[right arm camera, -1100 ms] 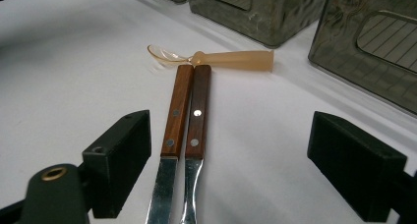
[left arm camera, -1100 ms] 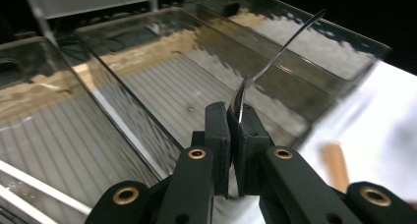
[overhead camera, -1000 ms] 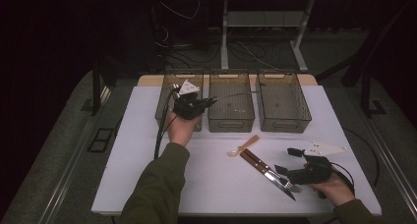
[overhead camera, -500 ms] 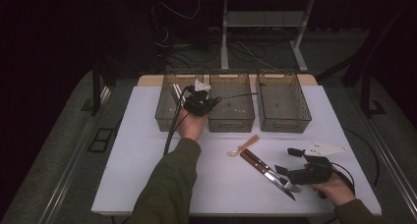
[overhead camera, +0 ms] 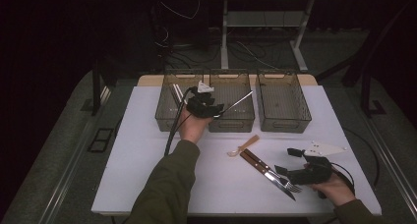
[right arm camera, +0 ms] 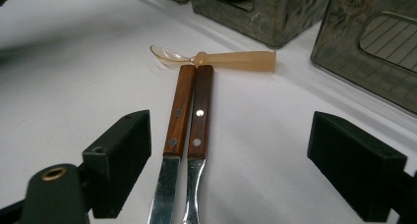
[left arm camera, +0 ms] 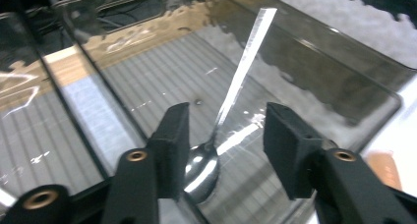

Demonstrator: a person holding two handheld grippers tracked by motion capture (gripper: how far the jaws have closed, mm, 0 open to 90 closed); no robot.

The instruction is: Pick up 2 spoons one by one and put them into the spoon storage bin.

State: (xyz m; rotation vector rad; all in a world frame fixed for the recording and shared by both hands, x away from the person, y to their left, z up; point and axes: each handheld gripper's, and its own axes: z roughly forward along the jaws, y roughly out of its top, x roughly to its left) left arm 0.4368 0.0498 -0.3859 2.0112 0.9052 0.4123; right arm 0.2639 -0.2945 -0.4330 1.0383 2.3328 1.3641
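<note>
Jaws on left gripper [left arm camera: 223, 135] just opened, metal spoon [left arm camera: 231, 103] loose between them and dropped into middle bin [overhead camera: 231, 122] at frame centre, so that piece looks sorted; right gripper [right arm camera: 228, 160] gapes empty over knife [right arm camera: 173, 150] and fork [right arm camera: 196, 150]

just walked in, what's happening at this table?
Cutlery is being sorted into bins. The left gripper is over the middle bin; its jaws have just been opening, letting go of a metal spoon that leans inside. The right gripper waits open around a wood-handled knife and fork on the table, near a plastic spoon.
</note>
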